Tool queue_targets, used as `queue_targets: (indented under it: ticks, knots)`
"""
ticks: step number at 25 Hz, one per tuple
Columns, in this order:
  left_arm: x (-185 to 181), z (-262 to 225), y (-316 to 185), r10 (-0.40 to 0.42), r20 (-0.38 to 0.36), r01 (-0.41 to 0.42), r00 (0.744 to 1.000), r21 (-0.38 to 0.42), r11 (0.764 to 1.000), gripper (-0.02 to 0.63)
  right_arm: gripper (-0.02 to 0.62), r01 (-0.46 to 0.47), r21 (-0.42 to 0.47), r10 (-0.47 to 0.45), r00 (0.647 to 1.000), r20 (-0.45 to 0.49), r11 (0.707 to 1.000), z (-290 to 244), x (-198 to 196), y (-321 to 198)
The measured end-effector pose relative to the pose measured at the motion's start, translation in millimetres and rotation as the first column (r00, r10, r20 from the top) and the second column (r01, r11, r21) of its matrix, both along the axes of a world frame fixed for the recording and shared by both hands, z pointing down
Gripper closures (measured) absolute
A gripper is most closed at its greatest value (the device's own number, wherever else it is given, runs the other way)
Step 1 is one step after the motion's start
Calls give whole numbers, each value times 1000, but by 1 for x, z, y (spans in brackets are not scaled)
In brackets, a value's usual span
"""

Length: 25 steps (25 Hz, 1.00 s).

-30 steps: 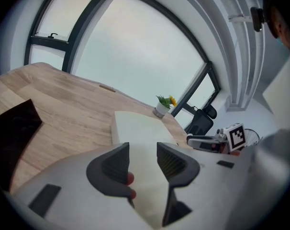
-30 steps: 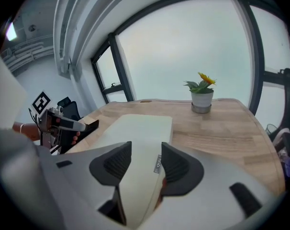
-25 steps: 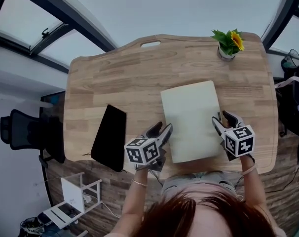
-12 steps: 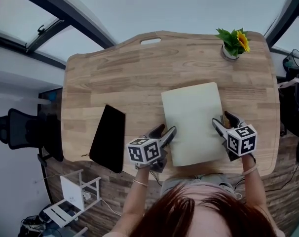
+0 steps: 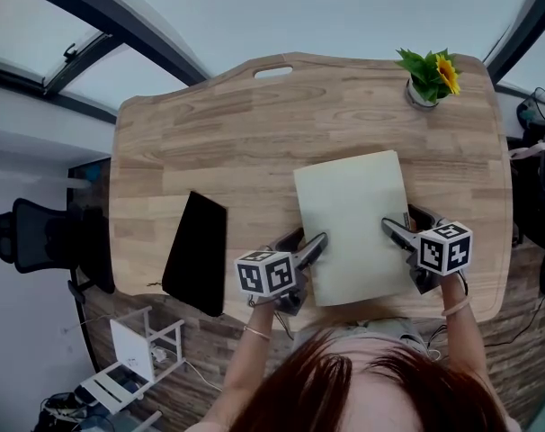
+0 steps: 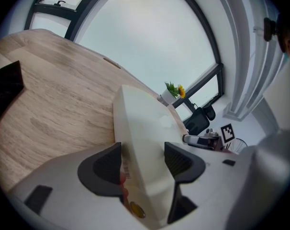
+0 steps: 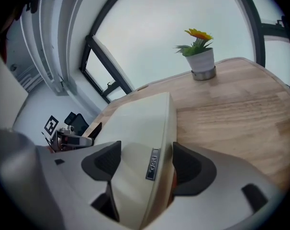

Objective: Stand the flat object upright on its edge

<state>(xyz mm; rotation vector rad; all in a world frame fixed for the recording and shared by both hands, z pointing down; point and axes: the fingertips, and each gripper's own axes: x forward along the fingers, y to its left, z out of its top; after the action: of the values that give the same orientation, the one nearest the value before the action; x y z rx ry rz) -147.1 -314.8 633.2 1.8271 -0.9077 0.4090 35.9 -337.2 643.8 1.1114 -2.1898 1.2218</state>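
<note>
Flat object (image 5: 353,210) on table (image 5: 209,142); left hand-held gripper (image 5: 306,240), right hand-held gripper (image 5: 403,221) alongside

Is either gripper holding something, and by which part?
Nothing is held yet. The left gripper and right gripper, jaws just opened wider, each straddle a side edge of the flat cream object.

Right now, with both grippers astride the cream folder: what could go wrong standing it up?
1. The jaws of the left gripper and right gripper have just been opening. They straddle the cream folder's side edges without pressing, so uneven closing could skew it.
2. Its near edge lies close to the table's near rim, so it might slide off when tipped.
</note>
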Motion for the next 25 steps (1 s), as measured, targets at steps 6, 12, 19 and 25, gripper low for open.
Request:
queue_targets:
  ticks: [6,12,19,25]
  knots:
    - [0,9,1,-7,-16,7,1000,-33,999,333,239,10,-32,-10,1000,7,999,7,-3,-1]
    - [1,15,1,4,-24,-5,1000,-46,999,325,227,-1,-90,7,998,65,996,15,-3,0]
    - [1,14,0,-2,-1,2,1000,-43,999,325,230,-19,-98,28,995,95,995,17,-4,1]
    - [2,14,0,-15,10,15,1000,-49,999,325,240,-25,-94,33,996,88,995,16,-3,1]
